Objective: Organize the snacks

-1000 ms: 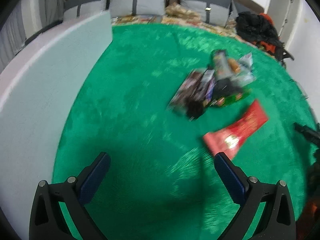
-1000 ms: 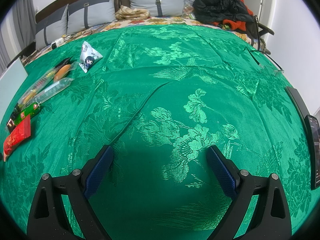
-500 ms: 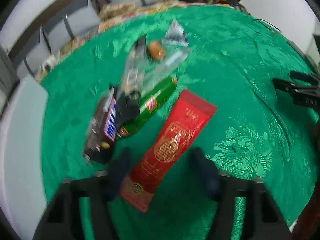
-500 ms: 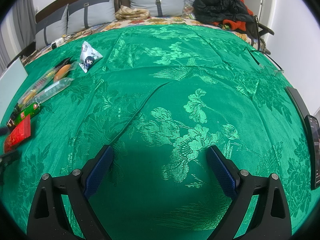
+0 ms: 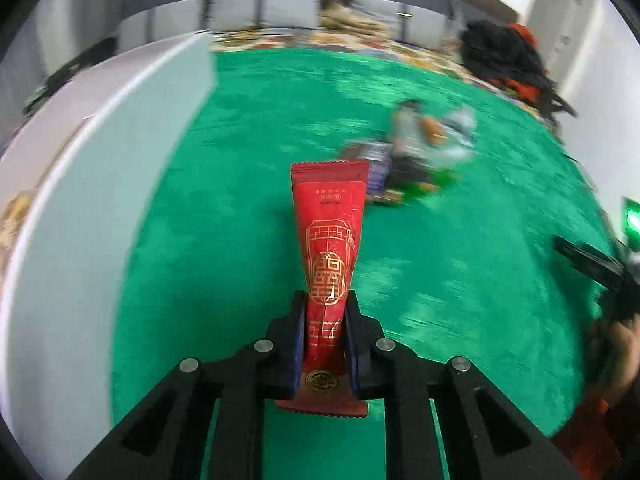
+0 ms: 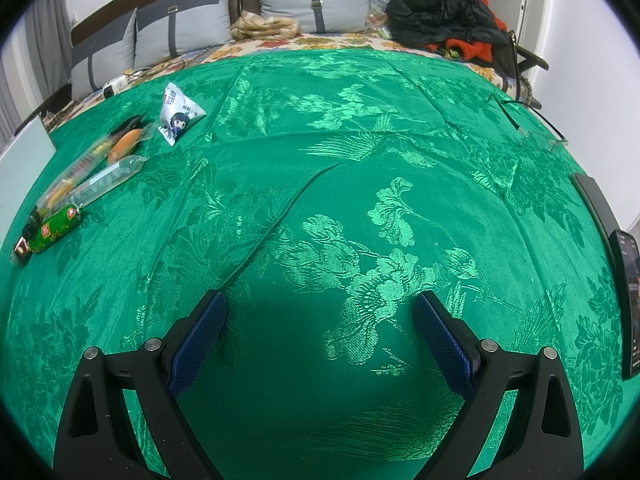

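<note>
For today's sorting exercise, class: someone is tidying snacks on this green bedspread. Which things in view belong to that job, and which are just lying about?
Part of the job:
- red packet, clamped in the left gripper
- green sausage
- clear long packet
- white cartoon pouch
- right gripper, open and empty

Just lying about:
- grey pillows
- black and orange clothing
- phone
- glasses

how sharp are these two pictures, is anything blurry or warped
Left wrist view: background smeared by motion blur, snack pile unreadable; the red packet in the left hand-held gripper stays sharp. Right wrist view: crisp throughout, green cloth sheen visible; fisheye bulge and dark corners in both.
</note>
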The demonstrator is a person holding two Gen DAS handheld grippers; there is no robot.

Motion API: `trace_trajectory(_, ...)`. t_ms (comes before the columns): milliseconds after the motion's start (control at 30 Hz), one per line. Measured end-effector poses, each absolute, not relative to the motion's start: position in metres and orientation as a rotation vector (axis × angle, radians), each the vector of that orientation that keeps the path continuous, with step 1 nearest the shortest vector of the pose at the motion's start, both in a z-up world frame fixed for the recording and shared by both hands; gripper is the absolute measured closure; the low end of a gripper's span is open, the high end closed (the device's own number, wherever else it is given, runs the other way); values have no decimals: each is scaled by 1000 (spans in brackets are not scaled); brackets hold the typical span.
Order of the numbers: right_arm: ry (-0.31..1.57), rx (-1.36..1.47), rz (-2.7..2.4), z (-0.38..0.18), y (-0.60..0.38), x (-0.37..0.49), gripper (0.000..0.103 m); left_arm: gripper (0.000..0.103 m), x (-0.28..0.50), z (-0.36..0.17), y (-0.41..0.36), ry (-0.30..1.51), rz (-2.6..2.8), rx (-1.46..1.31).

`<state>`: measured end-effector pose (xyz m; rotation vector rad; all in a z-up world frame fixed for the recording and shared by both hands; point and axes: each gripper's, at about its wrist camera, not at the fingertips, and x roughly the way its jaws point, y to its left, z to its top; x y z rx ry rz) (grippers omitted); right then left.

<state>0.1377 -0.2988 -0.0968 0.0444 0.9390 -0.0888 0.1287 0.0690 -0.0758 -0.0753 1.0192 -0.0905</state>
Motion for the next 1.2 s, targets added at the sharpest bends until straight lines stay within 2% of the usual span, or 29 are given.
trace_trajectory(100,939,45,-89,-97,-299,138,6,86,143,-88,91,1002,-26,-119)
trace_trajectory(167,939,45,-89,-97,-299,138,6,74,152,-96,99,980,15,-141)
trace_trajectory(233,939,44,-90,-97,-299,138,6,23,158,-104,103,974,42,-160)
trace_trajectory(267,939,45,-89,-97,-299,138,6,16,158,-107,105,968,58,-163)
trace_trajectory(367,939,45,-89,-97,-299,138,6,12,157,-116,109,929,92,-133)
trace_trajectory(500,939,45,-90,-97,-299,138,6,0,162,-124,103,953,92,-62)
trace_trajectory(1200,938,47,-95,-97,-299,138,6,0,165,-123,103,953,93,-61)
